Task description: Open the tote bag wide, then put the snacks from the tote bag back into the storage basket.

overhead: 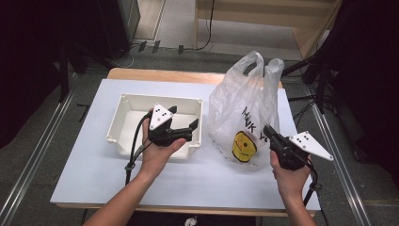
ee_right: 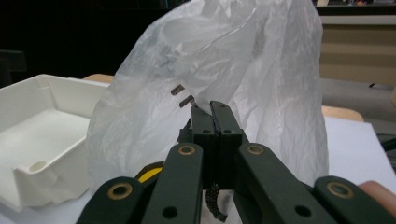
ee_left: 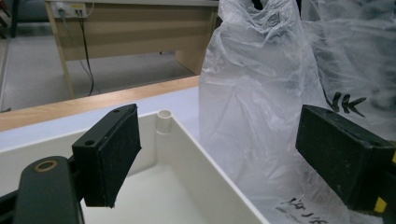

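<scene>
The right gripper point(overhead: 267, 128) is squeezed shut on a pinch of the white plastic bag point(overhead: 247, 108). The left gripper point(overhead: 182, 118) is wide open over the white tray point(overhead: 123, 109). The bag stands near the table's point(overhead: 84, 169) right edge, just beside the tray.

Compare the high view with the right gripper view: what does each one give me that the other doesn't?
High view alone: the left claw standing open over the white tray, both of the person's forearms, the whole table, and the yellow smiley print on the plastic bag.

Right gripper view alone: the right claw with jaws pressed together at the bag's side; whether film is pinched between them I cannot tell.

Both: the bag standing upright, the tray beside it, and the right claw.
</scene>
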A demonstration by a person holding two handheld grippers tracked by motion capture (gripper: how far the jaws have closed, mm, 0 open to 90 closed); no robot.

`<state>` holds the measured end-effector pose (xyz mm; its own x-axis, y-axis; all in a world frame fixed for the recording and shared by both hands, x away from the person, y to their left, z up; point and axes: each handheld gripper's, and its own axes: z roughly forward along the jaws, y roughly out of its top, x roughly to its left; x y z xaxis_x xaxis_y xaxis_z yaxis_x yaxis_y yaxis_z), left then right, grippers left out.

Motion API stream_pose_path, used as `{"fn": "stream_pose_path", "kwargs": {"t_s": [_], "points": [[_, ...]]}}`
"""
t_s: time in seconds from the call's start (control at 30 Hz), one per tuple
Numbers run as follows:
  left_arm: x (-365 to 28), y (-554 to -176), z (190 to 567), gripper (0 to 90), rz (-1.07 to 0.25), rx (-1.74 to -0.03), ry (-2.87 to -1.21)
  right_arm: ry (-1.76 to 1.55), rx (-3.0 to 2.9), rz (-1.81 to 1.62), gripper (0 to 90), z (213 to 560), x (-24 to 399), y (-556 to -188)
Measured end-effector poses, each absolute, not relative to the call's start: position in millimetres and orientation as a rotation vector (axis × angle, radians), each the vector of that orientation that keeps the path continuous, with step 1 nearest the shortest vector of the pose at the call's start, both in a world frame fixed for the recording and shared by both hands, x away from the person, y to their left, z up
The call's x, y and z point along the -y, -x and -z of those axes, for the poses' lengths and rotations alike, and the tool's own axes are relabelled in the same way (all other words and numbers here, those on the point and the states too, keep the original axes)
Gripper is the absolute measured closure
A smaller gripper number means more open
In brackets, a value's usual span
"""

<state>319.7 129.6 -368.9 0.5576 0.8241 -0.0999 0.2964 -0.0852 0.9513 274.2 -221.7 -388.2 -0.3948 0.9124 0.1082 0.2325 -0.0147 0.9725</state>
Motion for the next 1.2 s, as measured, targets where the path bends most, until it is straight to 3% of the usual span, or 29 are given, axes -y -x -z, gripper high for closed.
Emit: {"fn": "stream_pose_path", "kwargs": {"t_s": [0.53,0.77,0.93,0.97,1.03,1.13,1.2], "points": [[-59.7,-327.6,359.6,14.1,-0.529,-0.853,-1.703,-1.141,-1.686,-1.483,90.0,392.6,220.8,-251.4],[-34.6,-341.9,365.3,14.3,-0.579,-0.891,-1.731,-1.129,-1.67,-1.492,90.0,391.4,221.3,-248.6],[-27.6,-354.6,372.0,16.9,-0.531,-0.937,-1.779,-1.124,-1.671,-1.487,90.0,392.1,222.0,-247.4],[-27.2,-355.8,373.2,18.8,-0.524,-0.936,-1.786,-1.126,-1.671,-1.488,90.0,392.5,221.8,-247.2],[-27.7,-357.5,375.1,31.8,-0.513,-0.938,-1.803,-1.123,-1.673,-1.49,90.0,393.1,221.8,-246.7],[-32.6,-360.2,376.3,61.1,-0.428,-0.926,-1.82,-1.12,-1.67,-1.493,90.0,393.2,221.4,-246.1],[-37.0,-361.6,376.6,76.0,-0.382,-0.905,-1.843,-1.114,-1.669,-1.496,90.0,393.5,220.9,-246.1]]}}
